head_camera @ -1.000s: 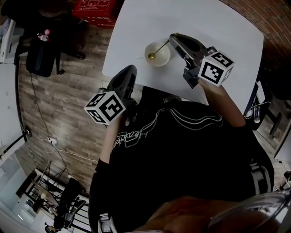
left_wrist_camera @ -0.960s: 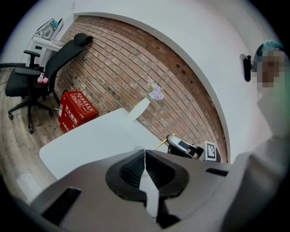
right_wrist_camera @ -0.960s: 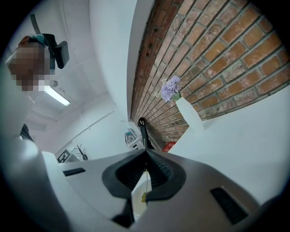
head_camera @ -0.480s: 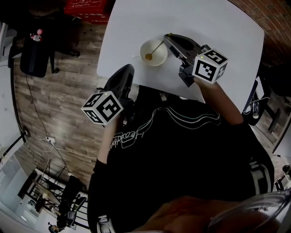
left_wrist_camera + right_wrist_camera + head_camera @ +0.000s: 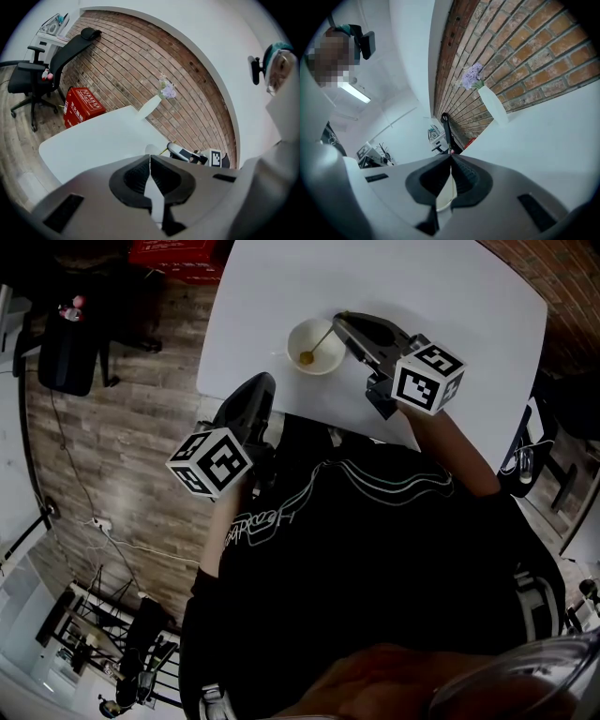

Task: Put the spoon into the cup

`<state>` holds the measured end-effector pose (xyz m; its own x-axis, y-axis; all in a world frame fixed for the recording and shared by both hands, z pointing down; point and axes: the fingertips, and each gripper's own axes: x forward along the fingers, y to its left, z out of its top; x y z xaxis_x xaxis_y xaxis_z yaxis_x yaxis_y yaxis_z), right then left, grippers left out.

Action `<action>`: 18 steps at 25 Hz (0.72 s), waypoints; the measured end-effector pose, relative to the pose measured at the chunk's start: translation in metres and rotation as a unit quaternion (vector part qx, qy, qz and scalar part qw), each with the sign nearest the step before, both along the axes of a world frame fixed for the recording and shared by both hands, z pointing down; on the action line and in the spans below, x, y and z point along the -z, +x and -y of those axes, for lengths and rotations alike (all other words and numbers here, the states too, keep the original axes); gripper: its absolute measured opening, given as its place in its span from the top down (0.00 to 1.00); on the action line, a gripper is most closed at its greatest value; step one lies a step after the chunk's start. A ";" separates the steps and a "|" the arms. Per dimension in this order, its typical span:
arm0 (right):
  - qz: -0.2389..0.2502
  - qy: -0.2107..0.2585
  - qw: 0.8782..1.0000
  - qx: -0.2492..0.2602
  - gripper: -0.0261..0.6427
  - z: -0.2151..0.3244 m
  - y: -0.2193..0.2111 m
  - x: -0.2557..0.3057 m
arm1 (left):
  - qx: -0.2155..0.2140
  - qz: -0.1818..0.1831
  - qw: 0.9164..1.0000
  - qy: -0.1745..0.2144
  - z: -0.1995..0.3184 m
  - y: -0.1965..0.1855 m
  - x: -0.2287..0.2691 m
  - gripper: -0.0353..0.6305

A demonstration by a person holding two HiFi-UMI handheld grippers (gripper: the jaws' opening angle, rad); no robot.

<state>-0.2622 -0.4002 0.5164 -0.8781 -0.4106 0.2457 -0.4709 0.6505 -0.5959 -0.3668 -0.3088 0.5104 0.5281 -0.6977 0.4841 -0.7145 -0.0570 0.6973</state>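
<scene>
**Spoon's bowl inside the cup, handle in my right tool**

Nearest me, my left tool (image 5: pixel 263 382) has its jaws pressed together on nothing, over the near edge of the counter (image 5: pixel 441 296). Further out, my right tool (image 5: pixel 339 319) is clamped on the handle end of the spoon (image 5: pixel 307 356). The spoon slants down, its bowl inside the white cup (image 5: pixel 293 338), which stands on the counter just beside that tool.

The person wears a black top (image 5: pixel 375 549), printed across the chest with thin white outline lettering and looping lines. The left gripper (image 5: pixel 264 382) and the right gripper (image 5: pixel 339 318) are dark, curved shells, and each bears a white cube (image 5: pixel 427 378) with black square markers. Seen close, the fingers (image 5: pixel 133 180) are pale grey with a black ribbed lining. A black camera (image 5: pixel 255 70) rides on a teal headband (image 5: pixel 275 46).
</scene>
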 end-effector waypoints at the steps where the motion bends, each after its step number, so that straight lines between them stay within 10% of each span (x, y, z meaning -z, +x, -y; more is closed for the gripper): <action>1: 0.001 0.000 1.000 0.000 0.96 0.000 0.000 0.000 | 0.000 0.000 1.000 -0.001 -0.001 0.000 -0.001 0.94; 18: -0.008 -0.022 1.000 -0.015 0.96 0.002 0.006 -0.018 | -0.002 -0.001 1.000 -0.003 -0.005 0.005 -0.004 0.94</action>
<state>-0.2560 -0.4020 0.5342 -0.8613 -0.4259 0.2771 -0.4994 0.6091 -0.6161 -0.3618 -0.3043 0.5139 0.5323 -0.6928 0.4865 -0.7127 -0.0566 0.6992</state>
